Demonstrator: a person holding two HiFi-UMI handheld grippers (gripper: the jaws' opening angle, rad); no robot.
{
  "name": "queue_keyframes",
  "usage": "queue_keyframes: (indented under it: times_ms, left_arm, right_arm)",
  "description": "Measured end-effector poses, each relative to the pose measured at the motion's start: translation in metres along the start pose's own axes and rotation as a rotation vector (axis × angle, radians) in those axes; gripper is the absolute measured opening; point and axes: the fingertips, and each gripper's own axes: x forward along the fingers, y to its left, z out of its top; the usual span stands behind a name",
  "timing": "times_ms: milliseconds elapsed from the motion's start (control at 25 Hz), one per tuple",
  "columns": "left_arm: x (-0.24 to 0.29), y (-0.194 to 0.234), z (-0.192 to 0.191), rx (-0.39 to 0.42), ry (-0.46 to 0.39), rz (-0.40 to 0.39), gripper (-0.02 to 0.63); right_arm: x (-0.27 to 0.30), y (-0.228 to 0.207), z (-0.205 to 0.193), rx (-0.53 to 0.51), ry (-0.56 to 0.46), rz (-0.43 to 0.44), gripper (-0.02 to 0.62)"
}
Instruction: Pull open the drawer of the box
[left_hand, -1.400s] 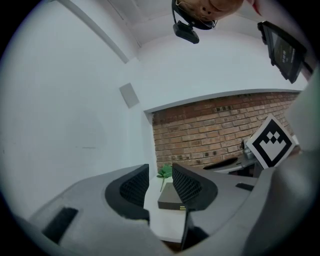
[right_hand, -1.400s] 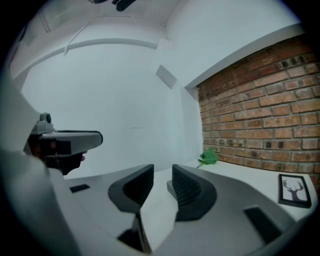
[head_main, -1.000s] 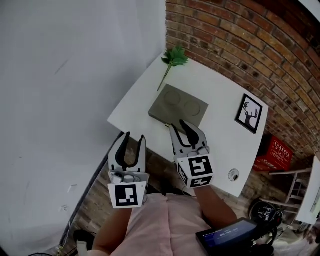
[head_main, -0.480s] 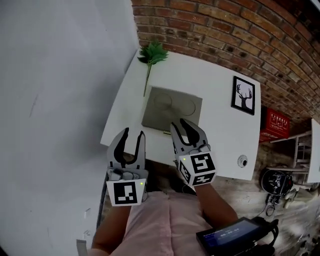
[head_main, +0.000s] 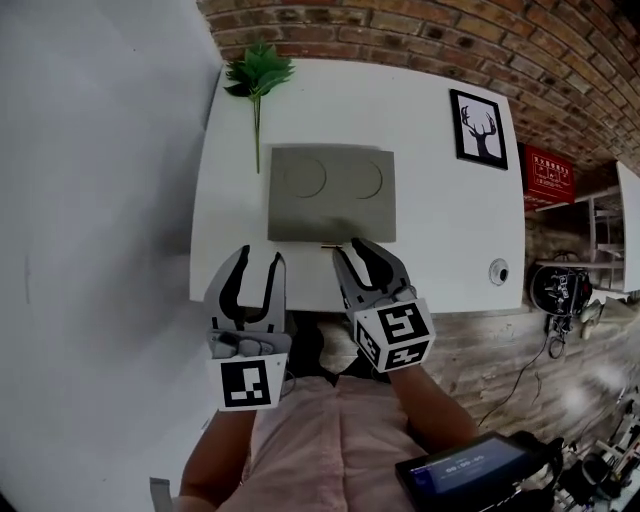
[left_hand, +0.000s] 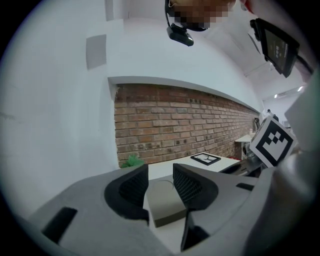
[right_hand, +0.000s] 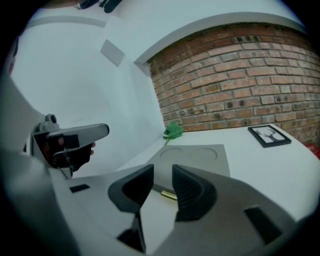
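**Both hand-held grippers open, right one lined up with the drawer handle**

Head view: a flat grey rectangular box with two round recesses in its top lies on the white tabletop. A green plant sprig lies near its far left corner, and a black-framed deer picture is well apart on the right. A small brass drawer handle sticks out from the near side of the box. The right hand-held gripper has its tips just beside this handle. The left hand-held gripper hangs over the near edge of the tabletop, apart from the box.

Left gripper view: the left hand-held gripper has its jaws apart and holds nothing. The grey box is seen beyond the gap, not touched.

Right gripper view: the right hand-held gripper also stands apart and empty. The brass handle shows just beyond the gap, partly behind one jaw, and no pad presses on it.

The drawer looks closed, so the pull is not begun. The handle is small and thin, so I think the pads may close beside it or slip off it. Nothing holds the box down, so it could slide toward the table edge instead of the drawer opening.
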Motion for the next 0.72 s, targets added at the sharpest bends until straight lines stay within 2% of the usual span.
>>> queue_keyframes:
  times_ms: [320,440,600,720]
  left_arm:
    - [0.005,0.006,-0.056,-0.006,0.094,-0.041,0.169]
    - [0.007,0.009,-0.065,-0.007,0.098,-0.043,0.17]
    - [0.009,0.012,-0.066,-0.009,0.092,-0.039,0.17]
    - [0.011,0.016,-0.064,-0.012,0.094,-0.031,0.17]
  right_arm:
    - [0.019,-0.01,-0.072,0.265,0.105,-0.008,0.115]
    - [0.026,-0.015,-0.085,0.379,0.129,0.001,0.115]
    - [0.032,-0.02,-0.094,0.446,0.175,0.009,0.12]
    - [0.036,-0.021,-0.095,0.559,0.197,0.039,0.124]
